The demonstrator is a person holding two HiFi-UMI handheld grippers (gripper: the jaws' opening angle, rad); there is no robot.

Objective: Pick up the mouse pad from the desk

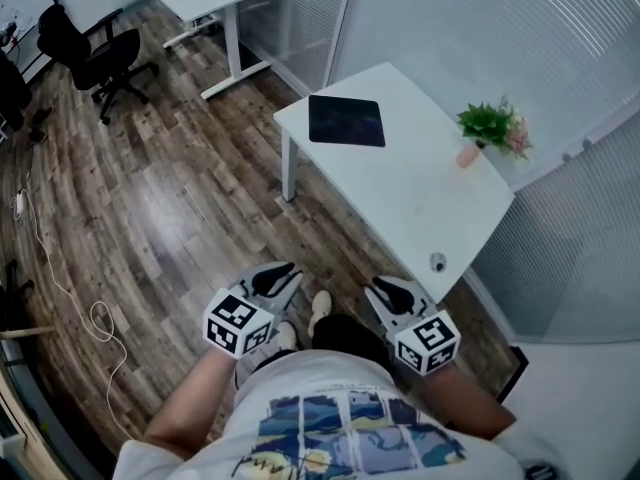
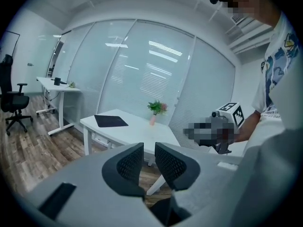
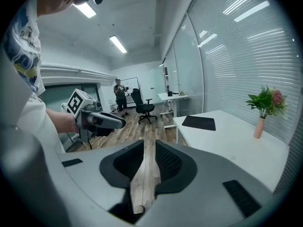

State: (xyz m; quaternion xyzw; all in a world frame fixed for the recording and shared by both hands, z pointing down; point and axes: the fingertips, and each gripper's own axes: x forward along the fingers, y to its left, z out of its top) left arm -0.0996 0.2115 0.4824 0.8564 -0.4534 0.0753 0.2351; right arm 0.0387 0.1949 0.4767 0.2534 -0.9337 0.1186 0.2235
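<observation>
Jaws of left gripper (image 2: pixel 149 151) and right gripper (image 3: pixel 148 148) standing narrowly apart, gripping nothing. Lying flat on smooth white desk (image 1: pixel 430 203), well apart from both: thin dark rectangular mouse pad (image 1: pixel 346 121). Sitting in small pink vase (image 1: pixel 467 155): leafy plant (image 1: pixel 488 123).

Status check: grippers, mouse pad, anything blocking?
Left gripper and right gripper empty, jaws slightly apart. Mouse pad flat on desk, untouched. Path clear; potted plant sits apart from it.
</observation>
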